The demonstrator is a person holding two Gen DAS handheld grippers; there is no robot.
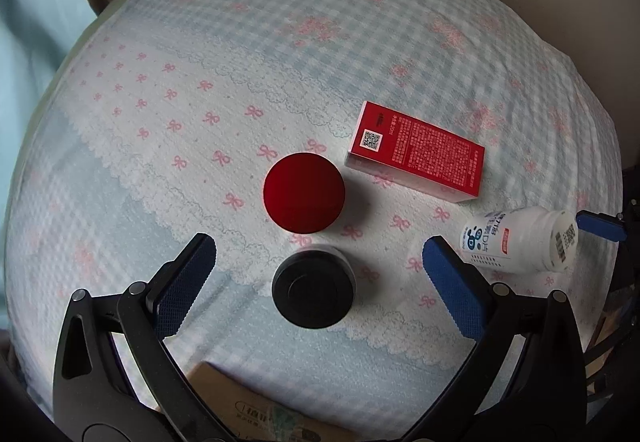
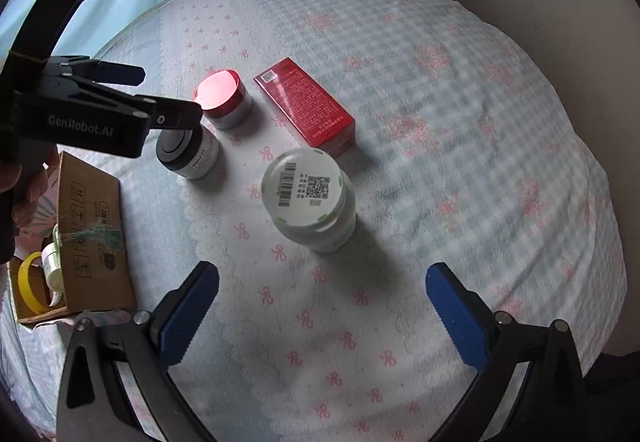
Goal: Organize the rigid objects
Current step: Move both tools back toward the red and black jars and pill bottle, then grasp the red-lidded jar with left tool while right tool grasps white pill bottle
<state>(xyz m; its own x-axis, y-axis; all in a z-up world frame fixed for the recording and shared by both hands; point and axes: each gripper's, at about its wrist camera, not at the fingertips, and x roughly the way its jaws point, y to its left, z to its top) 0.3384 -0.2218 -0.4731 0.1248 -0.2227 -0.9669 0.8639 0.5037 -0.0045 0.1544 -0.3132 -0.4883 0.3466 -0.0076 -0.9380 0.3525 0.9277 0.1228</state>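
Your left gripper (image 1: 320, 266) is wide open, empty, with the black-lidded jar (image 1: 314, 288) between its jaws. Your right gripper (image 2: 322, 288) is wide open, empty; the white bottle (image 2: 310, 198) stands just ahead.

You have four items on the bedspread: a red-lidded jar (image 1: 304, 198) standing upright, and just nearer you a black-capped jar (image 1: 314, 288), also upright (white label on its side, print too small to read). The red box (image 1: 416, 151) lies flat beside the red jar. The white bottle (image 2: 308, 198) stands upright, barcode and QR code on its cap, apart from the others.
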